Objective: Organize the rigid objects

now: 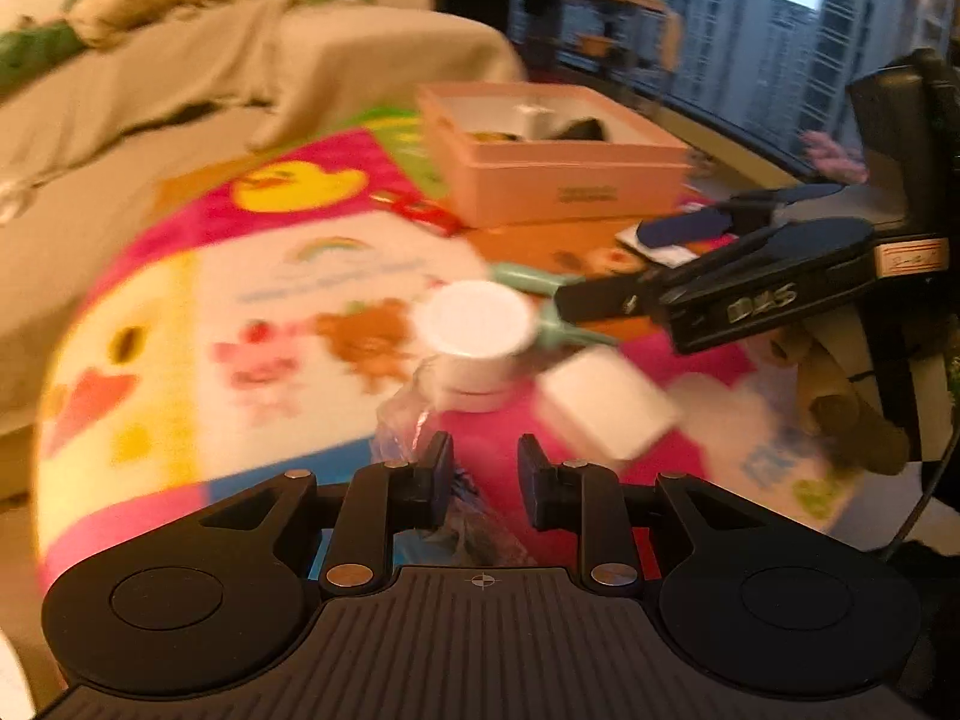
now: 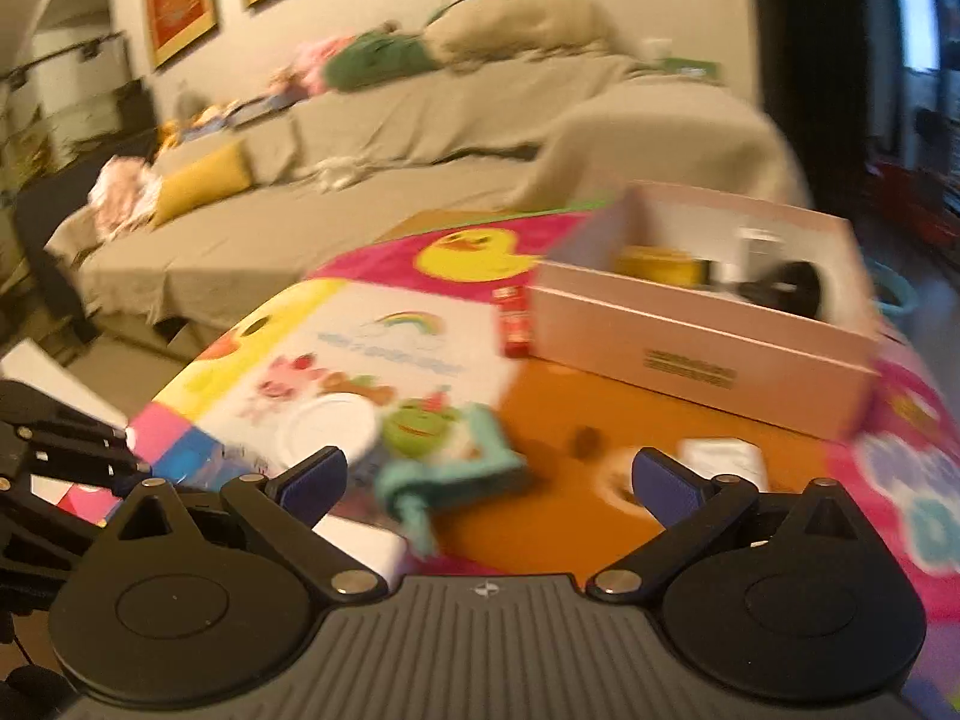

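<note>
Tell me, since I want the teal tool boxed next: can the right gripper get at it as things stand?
Probably yes: the right gripper is open, and the teal tool lies right ahead between its fingers with nothing over it.

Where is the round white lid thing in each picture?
Left wrist view: the round white jar sits mid-picture, just beyond the left gripper.
Right wrist view: the same jar lies low and left, above the left finger of the right gripper.
Shared landmark: the pink box.

Mat centre crowded, orange patch open.
White jar [image 1: 477,324], teal tool [image 2: 480,456] and white block [image 1: 606,408] cluster mid-mat; pink box [image 2: 708,330] walls the far side; bare orange strip [image 2: 576,396] between.
</note>
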`<action>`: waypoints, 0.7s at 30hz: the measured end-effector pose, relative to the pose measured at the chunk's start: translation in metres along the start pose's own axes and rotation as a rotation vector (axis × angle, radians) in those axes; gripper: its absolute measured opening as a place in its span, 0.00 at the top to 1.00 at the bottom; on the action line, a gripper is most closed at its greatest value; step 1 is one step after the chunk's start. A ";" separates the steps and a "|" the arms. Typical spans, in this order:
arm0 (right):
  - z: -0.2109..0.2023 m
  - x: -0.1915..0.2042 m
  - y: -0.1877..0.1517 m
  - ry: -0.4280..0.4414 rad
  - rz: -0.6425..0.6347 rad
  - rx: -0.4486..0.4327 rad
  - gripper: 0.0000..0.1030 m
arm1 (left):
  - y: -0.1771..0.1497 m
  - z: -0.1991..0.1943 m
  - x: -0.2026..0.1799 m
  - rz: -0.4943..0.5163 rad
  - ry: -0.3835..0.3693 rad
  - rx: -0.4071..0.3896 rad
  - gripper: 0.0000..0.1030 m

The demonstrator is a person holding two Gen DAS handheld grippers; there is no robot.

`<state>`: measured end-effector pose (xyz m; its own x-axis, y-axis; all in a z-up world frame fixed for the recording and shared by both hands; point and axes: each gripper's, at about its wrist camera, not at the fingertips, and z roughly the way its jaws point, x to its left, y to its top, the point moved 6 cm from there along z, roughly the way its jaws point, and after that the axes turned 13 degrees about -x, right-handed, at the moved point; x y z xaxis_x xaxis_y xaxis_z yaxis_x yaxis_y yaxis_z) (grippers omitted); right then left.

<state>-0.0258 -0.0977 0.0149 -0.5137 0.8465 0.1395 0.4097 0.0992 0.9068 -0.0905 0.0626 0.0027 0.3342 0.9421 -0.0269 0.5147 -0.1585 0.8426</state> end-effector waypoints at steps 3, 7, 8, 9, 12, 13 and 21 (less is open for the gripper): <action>0.026 0.005 0.000 0.032 0.019 0.037 0.07 | -0.003 -0.015 0.011 -0.055 0.004 -0.019 0.73; 0.037 0.002 0.006 0.075 0.090 0.086 0.20 | -0.003 -0.040 0.023 -0.113 0.017 -0.077 0.73; 0.037 0.002 0.005 0.082 0.089 0.091 0.20 | -0.004 -0.044 0.027 -0.134 0.025 -0.082 0.73; 0.035 0.001 0.004 0.077 0.087 0.091 0.20 | -0.006 -0.046 0.030 -0.154 0.035 -0.079 0.73; 0.024 -0.007 0.000 0.046 0.089 0.080 0.20 | -0.021 -0.042 0.033 -0.186 0.046 -0.037 0.72; 0.020 -0.009 -0.001 0.030 0.080 0.076 0.20 | -0.027 -0.038 0.032 -0.198 0.046 -0.022 0.70; -0.004 -0.010 -0.011 -0.017 -0.063 0.065 0.20 | -0.035 -0.021 0.027 -0.183 0.090 -0.014 0.64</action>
<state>-0.0286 -0.1093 0.0049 -0.5274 0.8462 0.0757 0.4252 0.1859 0.8858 -0.1166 0.0999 -0.0162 0.1637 0.9776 -0.1327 0.5495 0.0213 0.8352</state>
